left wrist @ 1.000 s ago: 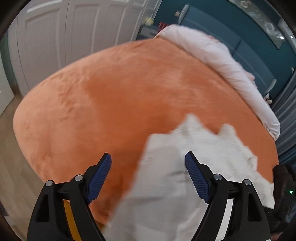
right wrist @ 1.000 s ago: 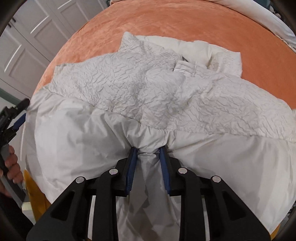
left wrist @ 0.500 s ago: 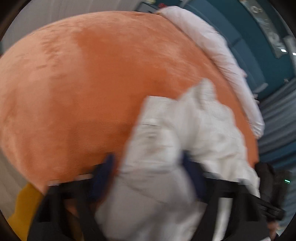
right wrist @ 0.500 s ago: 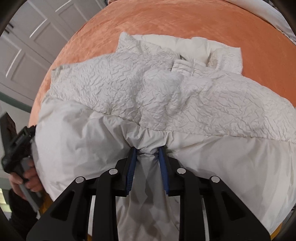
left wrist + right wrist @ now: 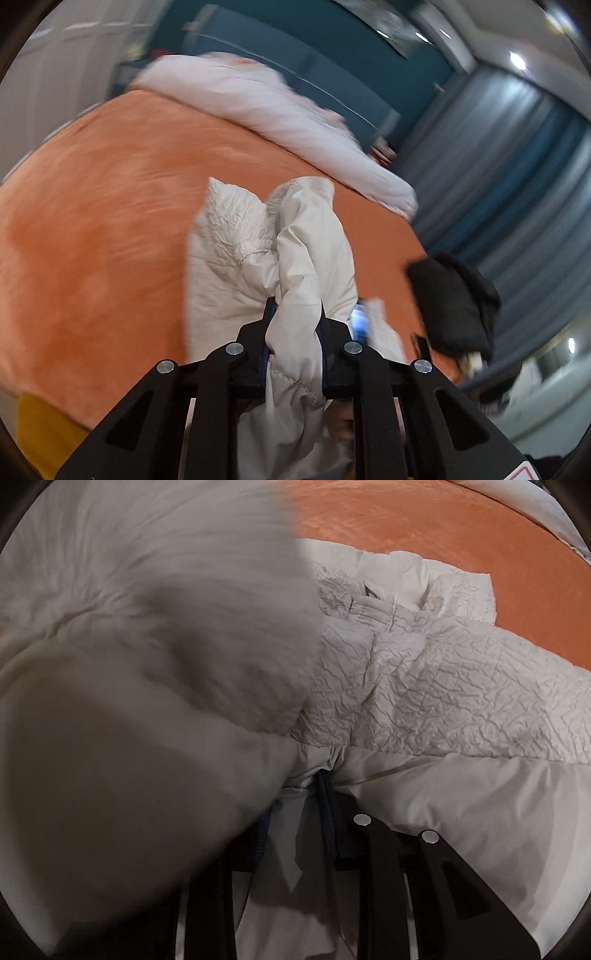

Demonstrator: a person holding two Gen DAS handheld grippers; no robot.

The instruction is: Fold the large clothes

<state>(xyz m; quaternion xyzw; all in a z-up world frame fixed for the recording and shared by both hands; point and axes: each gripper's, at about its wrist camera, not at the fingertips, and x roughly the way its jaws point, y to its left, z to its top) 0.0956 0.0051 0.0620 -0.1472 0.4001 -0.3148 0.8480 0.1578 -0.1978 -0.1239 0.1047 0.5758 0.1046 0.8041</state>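
A white padded jacket [image 5: 424,686] with a crinkled lining lies on the orange bed cover [image 5: 103,229]. My left gripper [image 5: 293,310] is shut on a bunched edge of the jacket [image 5: 306,258] and holds it raised above the bed. My right gripper [image 5: 299,779] is shut on the jacket's near hem. A lifted, blurred fold of the jacket [image 5: 147,664] fills the left half of the right wrist view and hides the left finger there.
A white duvet [image 5: 280,107] lies along the far side of the bed. A black garment [image 5: 454,302] sits at the bed's right edge. Blue-grey curtains [image 5: 517,192] hang behind it. The teal headboard wall [image 5: 332,62] stands at the back.
My left gripper went from open beside the jacket to shut on its edge, then lifted and swung it rightwards. The fold now sweeps across the right wrist view. My right gripper keeps its hold.
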